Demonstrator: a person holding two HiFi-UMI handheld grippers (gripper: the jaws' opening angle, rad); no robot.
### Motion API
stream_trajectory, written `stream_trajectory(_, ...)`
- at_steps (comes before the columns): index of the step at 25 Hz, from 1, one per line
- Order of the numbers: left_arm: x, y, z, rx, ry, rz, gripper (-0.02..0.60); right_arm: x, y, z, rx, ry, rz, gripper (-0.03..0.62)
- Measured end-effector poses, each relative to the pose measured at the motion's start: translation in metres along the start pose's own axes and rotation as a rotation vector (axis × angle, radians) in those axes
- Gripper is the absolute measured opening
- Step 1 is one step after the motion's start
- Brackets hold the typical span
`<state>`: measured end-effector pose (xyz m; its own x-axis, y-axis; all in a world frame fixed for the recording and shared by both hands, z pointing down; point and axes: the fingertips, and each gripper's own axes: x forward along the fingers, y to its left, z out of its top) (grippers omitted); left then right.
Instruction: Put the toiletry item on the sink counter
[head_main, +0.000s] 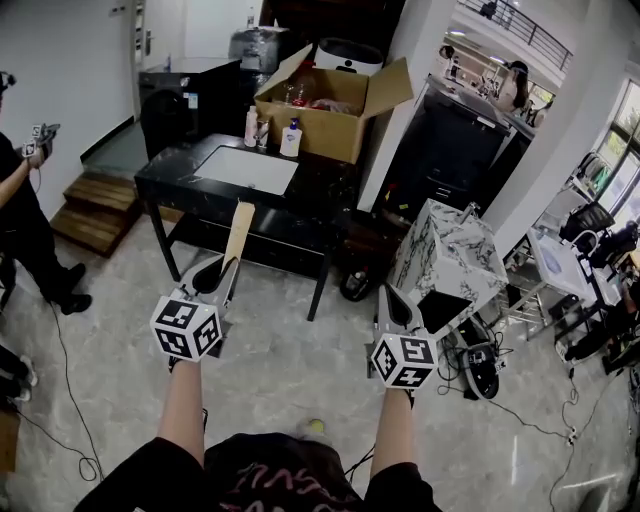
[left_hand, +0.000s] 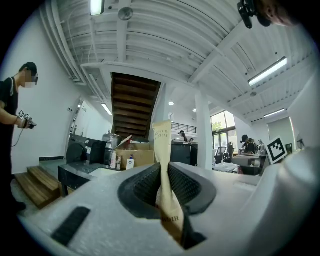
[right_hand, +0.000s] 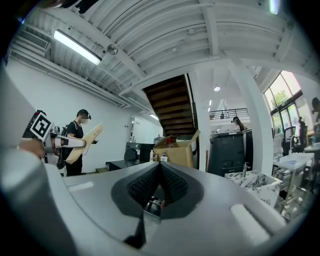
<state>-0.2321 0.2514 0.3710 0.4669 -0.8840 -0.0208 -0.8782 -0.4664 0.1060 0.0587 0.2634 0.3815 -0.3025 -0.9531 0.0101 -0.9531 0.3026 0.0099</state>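
My left gripper (head_main: 229, 268) is shut on a flat beige toothbrush packet (head_main: 238, 232), which sticks up past the jaws toward the counter. In the left gripper view the packet (left_hand: 163, 145) stands pinched between the dark ribbed pads (left_hand: 145, 185). The black sink counter (head_main: 325, 196) with its white basin (head_main: 246, 168) is some way ahead of both grippers. My right gripper (head_main: 392, 296) hangs at waist height to the right, its jaws (right_hand: 160, 167) shut with nothing between them. From the right gripper view the packet (right_hand: 83, 142) shows at the far left.
An open cardboard box (head_main: 330, 108) and some bottles (head_main: 291, 137) stand at the counter's back edge. A marble-patterned cabinet (head_main: 450, 258) is on the right, with cables and gear on the floor beside it. A person (head_main: 22, 205) stands at the left near wooden steps (head_main: 95, 210).
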Motion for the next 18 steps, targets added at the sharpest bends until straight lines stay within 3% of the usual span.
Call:
stream_trajectory(9, 0.029, 0.013, -0.011, 0.000, 0.011, -0.022, 0.052, 0.026, -0.012, -0.010, 0.002, -0.004, -0.017, 0.002)
stream_trajectory(18, 0.104, 0.033, -0.025, 0.010, 0.033, -0.021, 0.052, 0.094, -0.055, -0.026, 0.042, -0.014, -0.011, 0.002)
